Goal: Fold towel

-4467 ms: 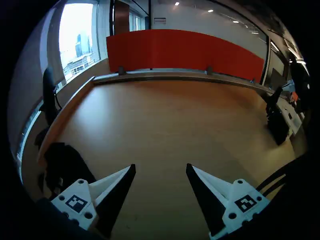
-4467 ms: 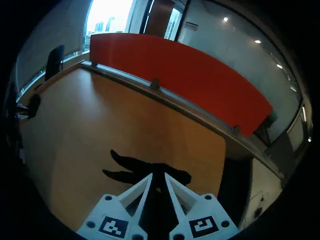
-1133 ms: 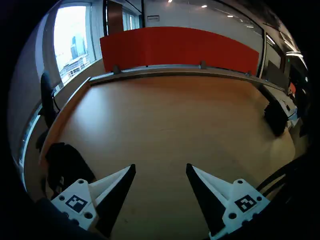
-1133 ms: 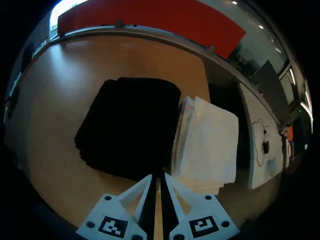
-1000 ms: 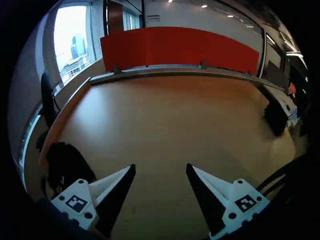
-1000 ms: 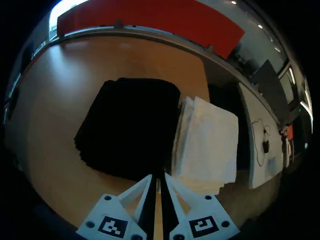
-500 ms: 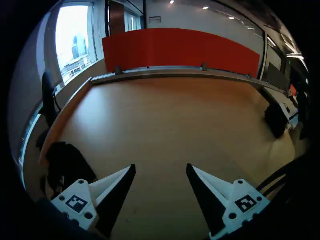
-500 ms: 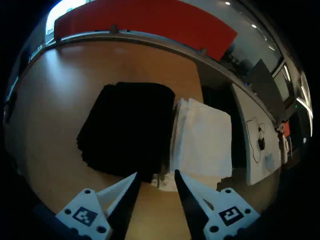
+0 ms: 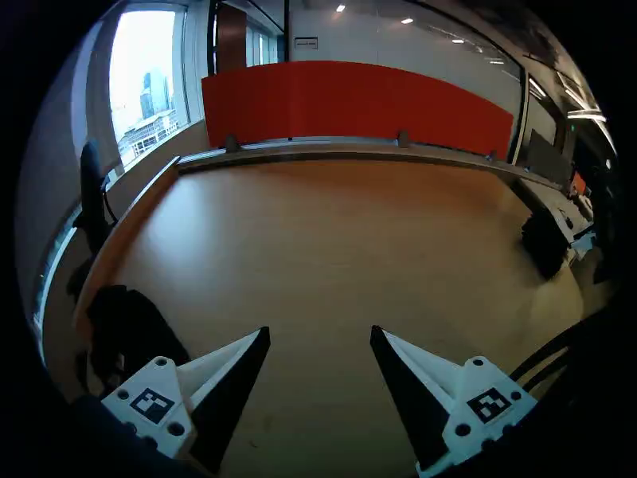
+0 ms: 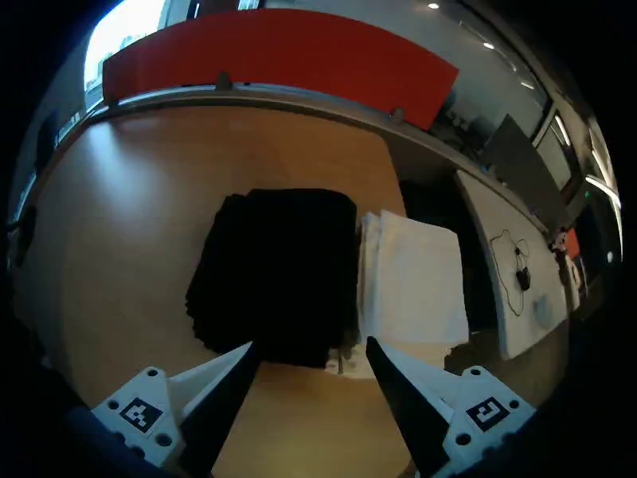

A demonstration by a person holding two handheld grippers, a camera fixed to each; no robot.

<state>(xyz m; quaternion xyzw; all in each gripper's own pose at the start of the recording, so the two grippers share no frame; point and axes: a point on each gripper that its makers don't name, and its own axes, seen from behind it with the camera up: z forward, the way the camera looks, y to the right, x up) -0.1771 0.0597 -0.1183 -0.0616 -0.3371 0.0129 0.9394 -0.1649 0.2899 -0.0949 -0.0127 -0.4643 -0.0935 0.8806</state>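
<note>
Two grippers show, each with its fingers spread wide and nothing held between them. In the left gripper view, a bright window (image 9: 147,88) stands at far left with a chair (image 9: 91,191) below it. A dark shape (image 9: 127,334), too dim to name, sits off the table's left edge just past the left finger. The left gripper (image 9: 319,329) is held low and nearly level. It points across bare wood of the table (image 9: 334,231) toward a red screen (image 9: 358,99) that runs along the far edge. At far right a dark lump (image 9: 545,243) sits beyond the table's corner. In the right gripper view the camera tilts down onto the same tabletop. A black towel (image 10: 275,271), folded into a thick squarish pile, lies flat near the middle. A white towel (image 10: 418,279), folded likewise, lies just beside it on the right, their long sides parallel. Whether the two touch cannot be told. The right gripper (image 10: 310,342) hangs above the near side of both piles. Its left fingertip is before the black pile's near edge, and its right fingertip is before the white pile's near left corner. Neither finger presses on cloth. Farther right stands a pale desk (image 10: 494,303) with a cable (image 10: 519,275) on it.
</note>
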